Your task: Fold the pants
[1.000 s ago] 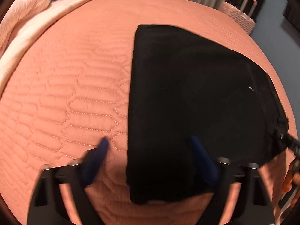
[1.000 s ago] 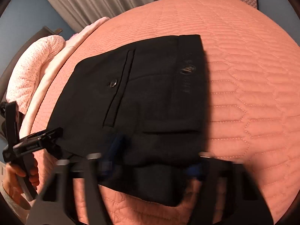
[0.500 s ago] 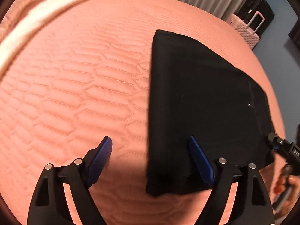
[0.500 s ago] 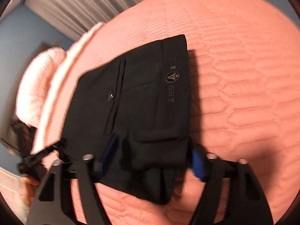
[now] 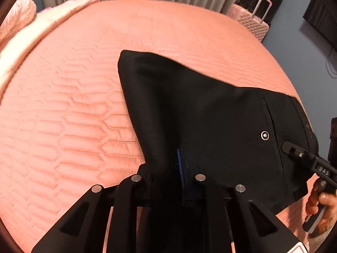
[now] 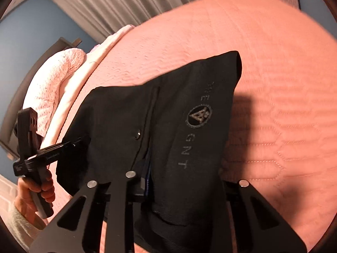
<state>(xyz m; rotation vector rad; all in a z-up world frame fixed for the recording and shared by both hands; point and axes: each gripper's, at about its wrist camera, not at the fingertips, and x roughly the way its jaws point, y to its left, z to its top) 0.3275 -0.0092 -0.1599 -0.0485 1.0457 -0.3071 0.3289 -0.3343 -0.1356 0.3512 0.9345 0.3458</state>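
Note:
The black folded pants hang lifted at their near edge over the salmon quilted bed. My left gripper is shut on the near edge of the pants, with the blue pads pressed together in the cloth. In the right wrist view the pants show a pocket button and a printed waistband logo. My right gripper is shut on the waistband end. Each gripper shows in the other's view, the right one and the left one, both clamped on the pants' edge.
Pink pillows and a folded blanket lie at the head of the bed. A pink suitcase and a black one stand beyond the far corner. Grey curtains hang behind the bed.
Both grippers went from open around the pants' near edge to shut on it. The near edge has been lifted off the bed and the cloth now drapes from the jaws.

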